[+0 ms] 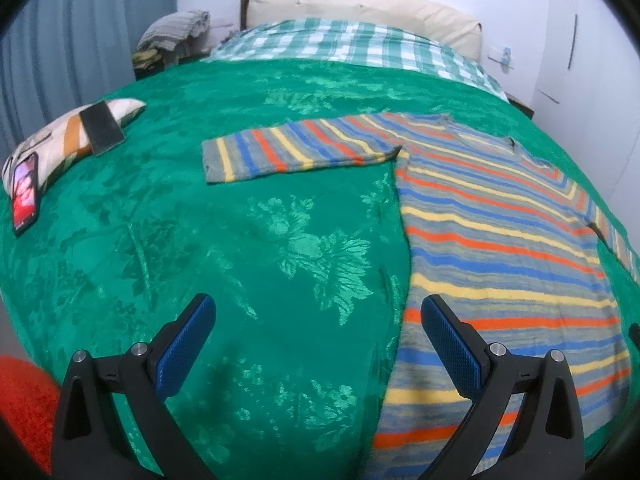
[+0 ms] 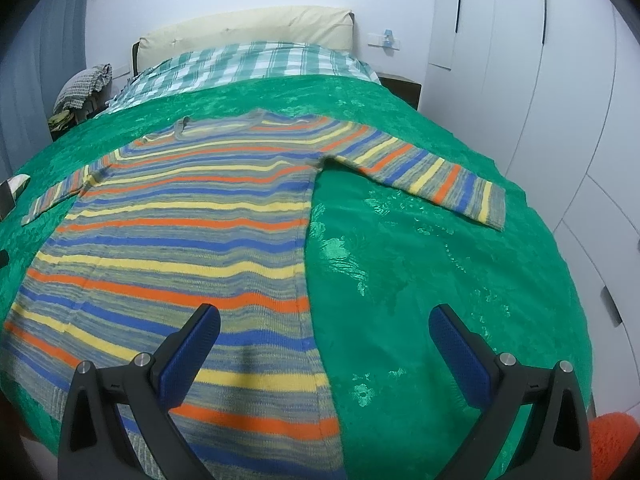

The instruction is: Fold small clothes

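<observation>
1. While both tools hang above the bed, the striped sweater (image 2: 176,216) lies flat & face-up on the green bedspread (image 2: 420,280), neckline toward the headboard, hem toward the cameras.
2. Both sleeves spread out sideways: one sleeve (image 1: 296,152) runs out over bare bedspread in the left wrist view, the other sleeve (image 2: 424,172) does the same in the right wrist view.
3. Left gripper (image 1: 316,344): jaws wide apart, nothing btwn them. Its inner finger sits over the sweater's side edge near the hem; the outer finger is over bare green cloth. Contact w/ the fabric can't be told.
4. Right gripper (image 2: 324,352): also spread wide & holding nothing. One finger is over the striped body, the other over the bedspread, so the sweater's side seam runs btwn them.
5. Far end of bed: green-white checked sheet (image 1: 352,46) w/ a cream pillow (image 1: 360,14) against the wall behind it.
6. Left wrist view, at the bed's edge: a patterned cushion (image 1: 60,136) w/ a dark flat item (image 1: 102,130) on top, & a phone (image 1: 25,194) w/ lit screen leaning at its lower end.
7. A heap of grey clothes (image 1: 176,32) sits beside the bed's head.
8. White wardrobe doors (image 2: 540,80) fill the wall on the right wrist view's side.
</observation>
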Demonstrator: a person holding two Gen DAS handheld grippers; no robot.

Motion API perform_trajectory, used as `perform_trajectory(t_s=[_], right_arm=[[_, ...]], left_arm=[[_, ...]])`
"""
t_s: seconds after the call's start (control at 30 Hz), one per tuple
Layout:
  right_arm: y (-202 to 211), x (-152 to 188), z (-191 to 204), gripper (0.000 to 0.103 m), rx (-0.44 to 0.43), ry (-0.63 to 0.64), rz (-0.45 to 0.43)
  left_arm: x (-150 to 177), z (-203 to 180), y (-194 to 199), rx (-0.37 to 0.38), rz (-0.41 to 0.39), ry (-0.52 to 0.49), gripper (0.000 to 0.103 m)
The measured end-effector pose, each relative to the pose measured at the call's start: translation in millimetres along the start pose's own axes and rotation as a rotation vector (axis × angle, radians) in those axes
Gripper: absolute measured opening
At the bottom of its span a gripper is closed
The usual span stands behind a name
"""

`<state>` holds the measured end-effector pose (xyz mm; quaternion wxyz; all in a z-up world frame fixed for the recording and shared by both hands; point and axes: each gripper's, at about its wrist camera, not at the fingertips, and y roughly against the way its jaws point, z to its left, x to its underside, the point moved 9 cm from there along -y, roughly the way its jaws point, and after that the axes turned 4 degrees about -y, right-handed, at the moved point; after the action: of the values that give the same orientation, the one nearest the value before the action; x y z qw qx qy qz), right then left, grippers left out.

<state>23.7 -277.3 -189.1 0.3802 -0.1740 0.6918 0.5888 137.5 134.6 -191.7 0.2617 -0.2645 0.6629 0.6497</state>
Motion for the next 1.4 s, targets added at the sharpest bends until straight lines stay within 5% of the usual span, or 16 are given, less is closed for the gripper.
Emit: perform_trajectory(t_s=[1.4], right_arm=[[3.1, -1.1, 0.4, 0.103, 0.006, 0.024, -0.022]], left_arm=[[1.6, 10.0, 2.9, -0.026, -0.009, 0.021, 0.103]])
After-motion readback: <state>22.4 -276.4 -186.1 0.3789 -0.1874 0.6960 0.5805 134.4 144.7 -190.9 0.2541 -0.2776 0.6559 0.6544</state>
